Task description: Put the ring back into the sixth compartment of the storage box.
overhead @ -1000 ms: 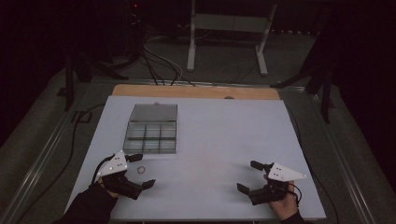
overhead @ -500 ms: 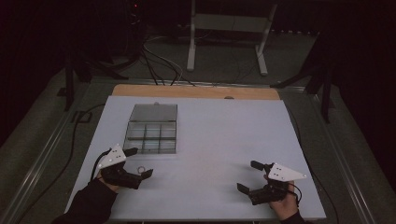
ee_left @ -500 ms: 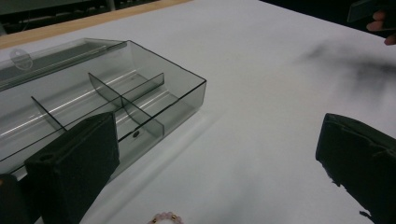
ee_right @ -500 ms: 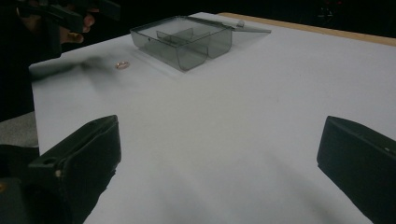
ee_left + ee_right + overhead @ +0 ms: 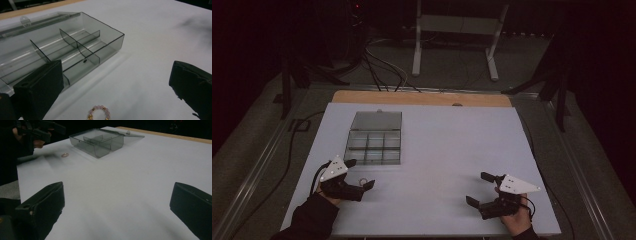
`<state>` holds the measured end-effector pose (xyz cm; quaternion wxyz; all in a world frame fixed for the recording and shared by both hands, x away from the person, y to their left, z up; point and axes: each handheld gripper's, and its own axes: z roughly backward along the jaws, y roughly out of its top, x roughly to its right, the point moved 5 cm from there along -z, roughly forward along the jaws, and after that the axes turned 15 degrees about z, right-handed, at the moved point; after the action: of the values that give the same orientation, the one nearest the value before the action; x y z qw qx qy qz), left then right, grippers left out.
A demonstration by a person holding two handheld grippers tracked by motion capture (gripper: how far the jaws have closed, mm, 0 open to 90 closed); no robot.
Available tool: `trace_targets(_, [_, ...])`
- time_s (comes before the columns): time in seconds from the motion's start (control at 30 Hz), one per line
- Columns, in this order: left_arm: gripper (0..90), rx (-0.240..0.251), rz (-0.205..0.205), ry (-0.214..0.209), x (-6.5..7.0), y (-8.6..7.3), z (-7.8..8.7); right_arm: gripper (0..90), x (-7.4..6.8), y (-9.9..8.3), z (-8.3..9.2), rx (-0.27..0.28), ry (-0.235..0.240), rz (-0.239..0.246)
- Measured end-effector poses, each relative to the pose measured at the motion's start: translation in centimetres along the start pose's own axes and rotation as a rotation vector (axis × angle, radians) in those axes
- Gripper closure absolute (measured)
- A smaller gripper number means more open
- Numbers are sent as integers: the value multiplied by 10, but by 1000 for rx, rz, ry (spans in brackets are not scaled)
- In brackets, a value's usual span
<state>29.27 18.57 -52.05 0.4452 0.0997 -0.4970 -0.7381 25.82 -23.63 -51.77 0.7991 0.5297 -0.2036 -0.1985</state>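
The bead ring (image 5: 98,113) lay flat on the white surface (image 5: 447,150), just ahead of my left gripper (image 5: 360,174) and inside the spread of its fingers (image 5: 40,86), nearer the left one than the right. In the left gripper view it sat at the bottom edge, pink beads with a few gold ones, partly cut off by the frame. A closed loop, so no long axis to line up with; any approach angle should have served.

My left fingers stood wide apart, holding nothing. My right gripper (image 5: 479,189) rested well across the surface, its fingers (image 5: 41,206) also spread and empty.

The clear divided box (image 5: 374,141) stood beyond the ring, lid laid back toward the far edge, compartments apparently empty. The ring was near the box's front wall but not touching it.

Judgement: the left hand was far the nearer to the ring, the right well apart from it. The ring lay close in front of and below the left fingers, so the move called for a short forward and downward reach before closing. Being thin and flat, it might slip from under the pads.
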Motion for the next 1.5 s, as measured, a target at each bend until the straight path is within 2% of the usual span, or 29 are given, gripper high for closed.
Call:
trace_targets(0.1, [7, -33, 20, -8, 1, -3, -2, 0, 0, 0, 0, -1, 1, -2])
trace_targets(0.27, [7, -97, 23, -2, 2, -11, -7, 0, 0, -1, 0, -4, 1, -2])
trace_targets(0.4, [7, -128, -10, 19, 4, -15, -8, 0, 0, -1, 0, -4, 1, -3])
trace_targets(0.47, [7, -143, -14, 12, 5, -16, -8, 0, 1, -1, 0, -6, 0, -5])
trace_targets(0.6, [7, -187, -32, 26, 4, -21, -9, 0, 0, -1, 0, -11, 3, -3])
trace_targets(0.67, [34, -192, -38, 51, 3, -22, -9, 0, 0, -1, 0, -10, 3, -6])
trace_targets(0.77, [70, -192, -50, 64, 1, -21, -7, 0, 0, -2, 0, -11, 4, -4])
trace_targets(0.87, [147, -198, -53, 62, -1, -22, -6, 0, 1, -1, 0, -7, 5, -12])
trace_targets(0.97, [170, -221, -63, 61, -2, -24, -7, 0, 1, -2, 1, -6, 6, -9])
trace_targets(1.13, [257, -225, -77, 76, -2, -25, -7, 0, 1, -2, 0, -9, 8, -11])
trace_targets(1.43, [456, -243, -93, 104, -5, -27, -9, 0, 1, -2, 1, -7, 13, -19])
trace_targets(1.5, [495, -246, -97, 97, -6, -27, -9, 0, 1, -2, 0, -8, 13, -16])
